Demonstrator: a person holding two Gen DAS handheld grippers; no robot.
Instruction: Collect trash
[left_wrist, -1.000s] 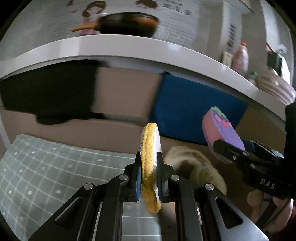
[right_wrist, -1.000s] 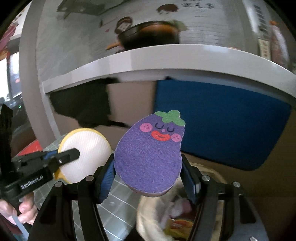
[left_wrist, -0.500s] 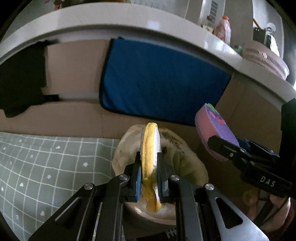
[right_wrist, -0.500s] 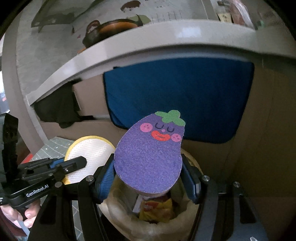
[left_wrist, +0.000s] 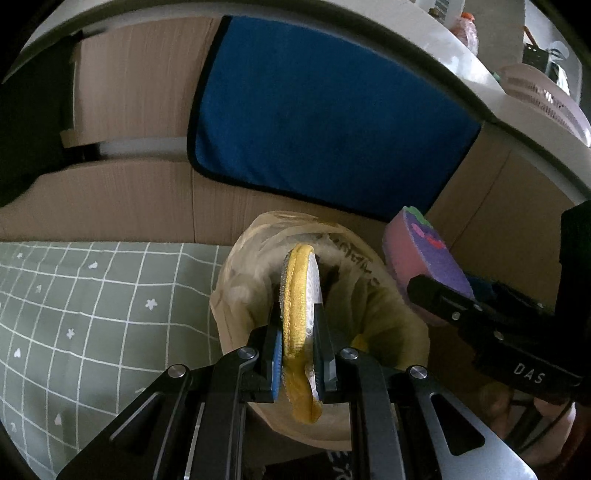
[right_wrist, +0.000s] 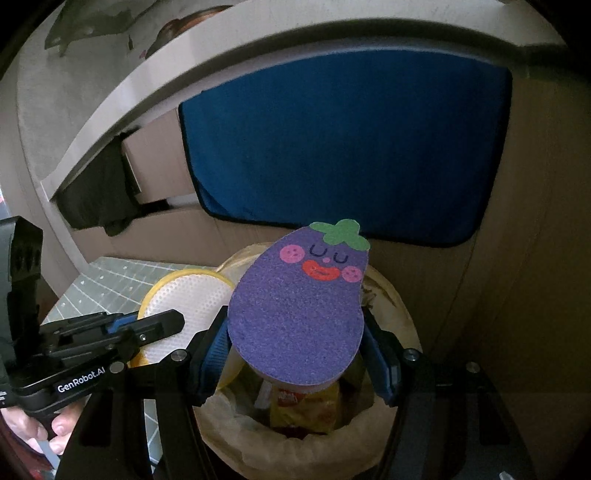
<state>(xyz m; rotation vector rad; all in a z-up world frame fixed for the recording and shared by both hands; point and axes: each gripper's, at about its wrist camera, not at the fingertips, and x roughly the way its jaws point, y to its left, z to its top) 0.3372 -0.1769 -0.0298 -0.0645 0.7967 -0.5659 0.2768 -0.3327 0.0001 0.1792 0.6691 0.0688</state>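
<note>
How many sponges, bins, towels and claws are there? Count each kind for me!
Sponges: 2, the purple eggplant sponge and the round yellow-rimmed sponge
Bins: 1, the bag-lined bin
Blue towels: 1, the blue towel
Claws: 2, the left claw and the right claw
Total: 6

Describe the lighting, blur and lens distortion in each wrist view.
Left wrist view: dim and backlit, brightest at the upper right; fisheye bends the white countertop edge into an arc; the round yellow-rimmed scrubbing pad is sharp. Right wrist view: equally dim, dark vignetted corners; the purple eggplant-shaped sponge is crisp, the countertop above smeared.
</note>
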